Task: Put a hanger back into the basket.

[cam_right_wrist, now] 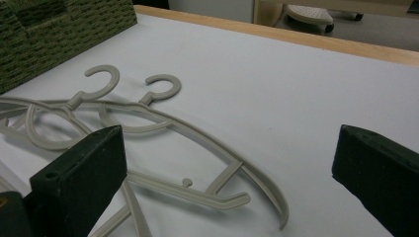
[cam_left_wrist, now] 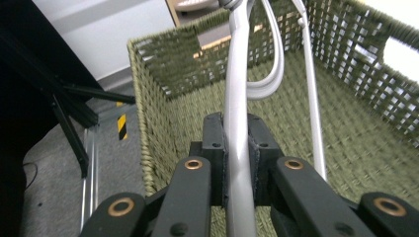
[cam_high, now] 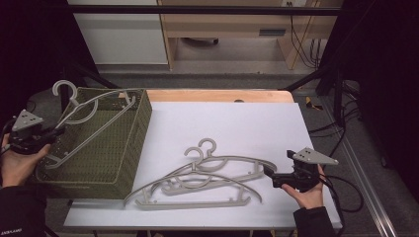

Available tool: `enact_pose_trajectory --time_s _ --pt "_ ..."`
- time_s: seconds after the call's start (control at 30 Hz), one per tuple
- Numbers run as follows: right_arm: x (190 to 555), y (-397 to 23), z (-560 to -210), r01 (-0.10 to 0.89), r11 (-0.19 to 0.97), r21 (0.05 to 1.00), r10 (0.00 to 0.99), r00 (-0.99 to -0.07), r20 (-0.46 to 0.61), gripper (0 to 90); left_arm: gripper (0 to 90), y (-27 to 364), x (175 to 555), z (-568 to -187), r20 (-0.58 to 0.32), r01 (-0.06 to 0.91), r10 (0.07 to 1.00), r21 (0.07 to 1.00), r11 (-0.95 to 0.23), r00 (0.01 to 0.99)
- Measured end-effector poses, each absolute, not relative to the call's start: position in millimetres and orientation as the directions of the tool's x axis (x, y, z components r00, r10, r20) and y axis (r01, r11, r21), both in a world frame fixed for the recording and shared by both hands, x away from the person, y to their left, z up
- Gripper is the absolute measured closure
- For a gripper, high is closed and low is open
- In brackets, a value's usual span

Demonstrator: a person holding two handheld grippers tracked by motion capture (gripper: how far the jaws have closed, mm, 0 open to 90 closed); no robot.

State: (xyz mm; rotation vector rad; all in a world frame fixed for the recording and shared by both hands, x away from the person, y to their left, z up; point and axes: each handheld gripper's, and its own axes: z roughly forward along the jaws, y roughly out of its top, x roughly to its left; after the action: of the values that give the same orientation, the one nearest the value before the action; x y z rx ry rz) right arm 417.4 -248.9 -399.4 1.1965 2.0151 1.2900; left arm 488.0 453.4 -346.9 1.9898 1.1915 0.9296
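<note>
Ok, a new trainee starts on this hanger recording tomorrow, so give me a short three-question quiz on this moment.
1. True or false: the left gripper is shut on a hanger over the basket.
2. How many hangers lie on the white table?
A. one
B. two
C. four
3. Fill in: the right gripper has its jaws ____.

Key:
1. True; its pads clamp the hanger's bar.
2. B; the two lying hangers overlap, hooks side by side.
3. Open; nothing is between them.
</note>
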Motion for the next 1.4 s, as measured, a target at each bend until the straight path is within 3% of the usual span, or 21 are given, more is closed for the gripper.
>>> enact_pose_trajectory --time_s 0.2,0.6,0.93,1.13,1.4 --pt "417.3 -247.4 -399.4 0.424 0.177 0.888 0.853 -0.516 0.076 0.9 81.4 453.2 490.5 -361.7 0.22 0.492 0.92 0.792 -0.362 0.324" --pt "416.7 -247.5 -399.1 0.416 0.184 0.891 0.848 -0.525 0.07 1.0 80.3 447.4 502.5 -376.5 0.225 0.637 0.928 0.677 -0.369 0.298" --pt "416.2 -247.2 -398.5 0.411 0.179 0.894 0.846 -0.529 0.073 1.2 73.1 449.9 502.6 -374.1 0.173 0.675 0.943 0.663 -0.324 0.283" --pt "415.7 -248.0 -397.6 0.409 0.175 0.896 0.846 -0.528 0.076 1.3 70.4 444.2 499.5 -372.2 0.161 0.654 0.943 0.686 -0.319 0.291" --pt "414.8 -249.6 -395.6 0.4 0.173 0.9 0.844 -0.532 0.073 1.6 51.8 419.4 480.3 -357.2 0.108 0.541 0.93 0.787 -0.296 0.352"
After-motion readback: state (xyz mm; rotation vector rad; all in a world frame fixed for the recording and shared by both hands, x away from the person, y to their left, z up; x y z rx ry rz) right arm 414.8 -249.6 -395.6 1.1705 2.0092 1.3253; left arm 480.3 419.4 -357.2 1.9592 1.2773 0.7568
